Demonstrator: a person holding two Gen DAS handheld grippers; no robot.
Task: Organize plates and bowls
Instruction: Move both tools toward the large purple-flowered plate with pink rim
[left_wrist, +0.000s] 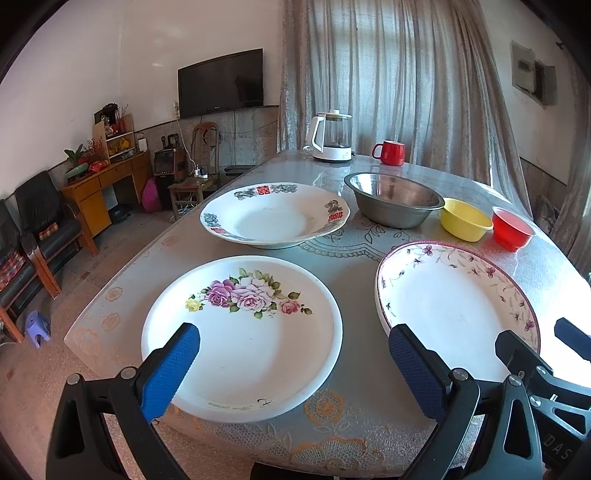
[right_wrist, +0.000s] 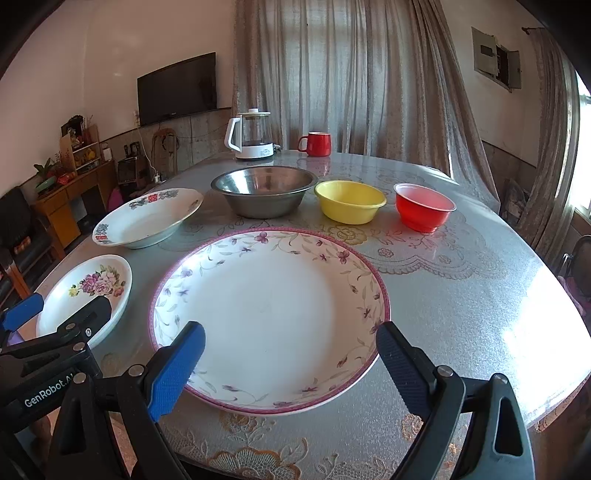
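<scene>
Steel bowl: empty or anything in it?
Empty as far as visible. The steel bowl sits upright and the right wrist view shows only bare metal inside; its near inner wall is hidden behind the rim.

Your table (right_wrist: 461, 295) wears a lace-patterned cloth under a clear, finely textured plastic sheet that glares in the sun. The three plates look like glazed ceramic, smooth and glossy: the rose plate (left_wrist: 243, 343), the vine-rimmed plate (right_wrist: 269, 317) and the deep plate (left_wrist: 273, 218). The steel bowl (right_wrist: 264, 192) is brushed metal with a dull sheen. The yellow bowl (right_wrist: 349, 201) and red bowl (right_wrist: 424, 211) look like smooth plastic. Your gripper pads (right_wrist: 177, 369) are blue and finely knurled, set on matt black plastic.
</scene>
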